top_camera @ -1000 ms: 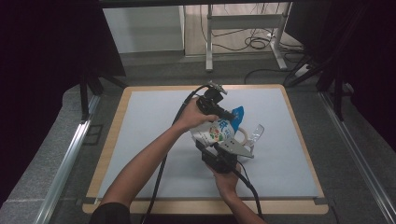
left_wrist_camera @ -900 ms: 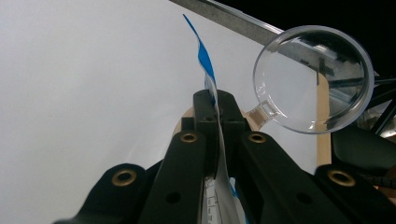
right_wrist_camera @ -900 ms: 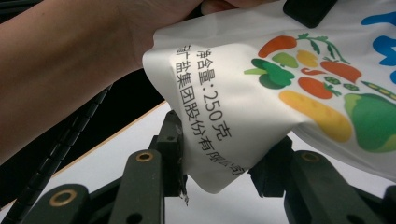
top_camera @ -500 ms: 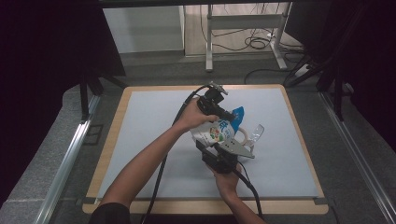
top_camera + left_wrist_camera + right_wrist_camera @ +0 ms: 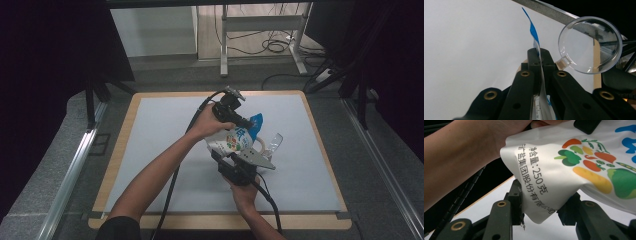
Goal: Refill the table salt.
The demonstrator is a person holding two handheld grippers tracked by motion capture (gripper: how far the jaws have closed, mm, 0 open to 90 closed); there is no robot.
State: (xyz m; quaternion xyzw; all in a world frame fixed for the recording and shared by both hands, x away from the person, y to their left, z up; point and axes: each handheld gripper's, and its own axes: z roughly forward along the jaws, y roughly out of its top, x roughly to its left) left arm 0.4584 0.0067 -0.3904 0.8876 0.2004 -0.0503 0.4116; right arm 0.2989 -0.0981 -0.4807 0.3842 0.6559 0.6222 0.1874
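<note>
Two claws are closed on one white printed pouch, which is held above the middle of the white-topped bench. The left claw is seen in the high view at the pouch's far upper end, beside a blue corner of the pouch; in the left gripper view its jaws are pressed together on the thin blue-and-white edge of the pouch, which rises upright from between them. The right claw is placed at the near lower end of the pouch, with its grey three-cornered plate on top. In the right gripper view its jaws stand partly apart and the folded lower corner of the pouch, printed with black characters and coloured vegetables, is caught between them, touching both pads. A clear plastic cup is lying on its side on the bench just beside the pouch, on the right in the high view; its round open mouth is seen in the left gripper view, just beyond the closed jaws.
</note>
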